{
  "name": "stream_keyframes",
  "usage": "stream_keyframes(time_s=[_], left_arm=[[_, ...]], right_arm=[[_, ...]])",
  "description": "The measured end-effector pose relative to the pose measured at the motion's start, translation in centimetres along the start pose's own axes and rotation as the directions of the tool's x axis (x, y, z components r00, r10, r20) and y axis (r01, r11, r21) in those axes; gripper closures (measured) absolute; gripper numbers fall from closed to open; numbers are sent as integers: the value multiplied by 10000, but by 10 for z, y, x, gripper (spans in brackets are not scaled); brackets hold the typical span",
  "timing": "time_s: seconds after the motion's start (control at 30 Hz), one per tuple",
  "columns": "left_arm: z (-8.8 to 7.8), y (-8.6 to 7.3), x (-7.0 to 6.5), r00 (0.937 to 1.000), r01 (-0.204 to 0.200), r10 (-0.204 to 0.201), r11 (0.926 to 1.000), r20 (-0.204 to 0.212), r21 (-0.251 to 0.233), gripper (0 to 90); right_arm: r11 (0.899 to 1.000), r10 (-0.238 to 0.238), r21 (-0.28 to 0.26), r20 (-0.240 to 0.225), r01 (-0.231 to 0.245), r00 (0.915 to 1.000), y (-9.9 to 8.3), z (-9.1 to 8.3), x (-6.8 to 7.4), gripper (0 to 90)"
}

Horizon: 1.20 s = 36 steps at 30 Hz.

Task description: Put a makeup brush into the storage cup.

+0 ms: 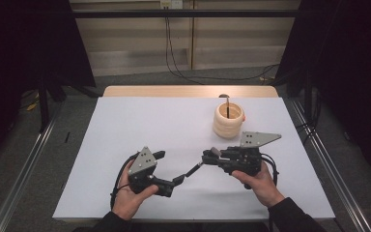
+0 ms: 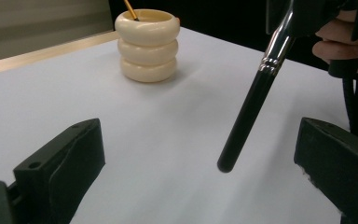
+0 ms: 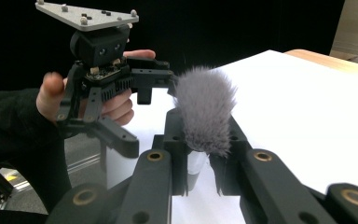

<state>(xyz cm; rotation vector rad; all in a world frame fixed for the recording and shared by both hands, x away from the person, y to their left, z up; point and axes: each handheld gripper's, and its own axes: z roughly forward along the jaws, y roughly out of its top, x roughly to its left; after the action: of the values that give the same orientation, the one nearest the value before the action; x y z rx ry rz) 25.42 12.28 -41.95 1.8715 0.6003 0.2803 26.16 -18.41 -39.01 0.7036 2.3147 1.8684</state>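
The right tongs (image 1: 211, 155) pinched a makeup brush (image 1: 193, 169) just below its bristles. The handle slanted down between the spread left tongs (image 1: 176, 181), touching neither pad. Bare counter (image 1: 140, 125) lay ahead; the ringed cup (image 1: 228, 121) stood well beyond, near the far edge.
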Motion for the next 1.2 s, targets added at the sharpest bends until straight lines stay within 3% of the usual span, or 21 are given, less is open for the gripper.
stream_keyframes(time_s=[0.03, 0.13, 0.2, 0.27, 0.4, 0.43, 0.47, 0.6, 0.67, 0.7, 0.73, 0.9, 1.2], left_arm=[[-2, 0, 1, 9999, -51, 52, 9999, -115, 108, 15], [-6, -2, 3, 9996, 101, -104, 9999, 267, 126, 23], [-9, -5, 3, 9997, 171, -165, 9994, -200, 298, 21], [-12, -8, 4, 9985, 254, -246, 9995, -485, 167, 31], [-20, -10, 5, 9968, 355, -359, 9993, -714, -75, 25], [-21, -10, 7, 9979, 309, -320, 9993, -569, -187, 24], [-23, -9, 6, 9962, 244, -250, 9997, -832, -82, 25], [-29, -11, 11, 9959, 179, -189, 9998, -879, -125, 26], [-31, -12, 12, 9930, 96, -109, 9999, -1180, -117, 23], [-32, -13, 14, 9940, 143, -170, 9996, -1079, -262, 23], [-34, -14, 13, 9913, 117, -148, 9996, -1306, -246, 20], [-42, -19, 13, 9872, -135, 71, 9992, -1595, -388, 16], [-55, -26, 17, 9833, 24, -168, 9969, -1810, -790, 17]], right_arm=[[10000, 3, -1, 27, -3, 10000, 0, 0, 0, 781], [10000, 13, 6, 73, -13, 10000, 0, -1, -1, 781], [10000, 11, 5, 92, -11, 10000, 0, -2, -2, 781], [10000, 5, -8, 126, -5, 9999, 0, -3, -2, 781], [10000, -17, -37, 149, 18, 9999, 1, -4, -3, 781], [10000, 6, -50, 199, -5, 9998, 1, -5, -3, 781], [10000, 0, -55, 201, 1, 9998, 1, -5, -3, 781], [10000, 11, -61, 273, -9, 9996, 1, -7, -4, 781], [10000, -36, -9, 318, 36, 9995, 1, -7, -4, 781], [10000, -35, -4, 329, 35, 9995, 0, -7, -4, 781], [10000, -27, -11, 361, 27, 9993, 0, -7, -5, 781], [10000, -21, -18, 418, 22, 9991, 0, -9, -6, 781], [10000, 36, 14, 564, -37, 9984, 0, -13, -9, 781]])
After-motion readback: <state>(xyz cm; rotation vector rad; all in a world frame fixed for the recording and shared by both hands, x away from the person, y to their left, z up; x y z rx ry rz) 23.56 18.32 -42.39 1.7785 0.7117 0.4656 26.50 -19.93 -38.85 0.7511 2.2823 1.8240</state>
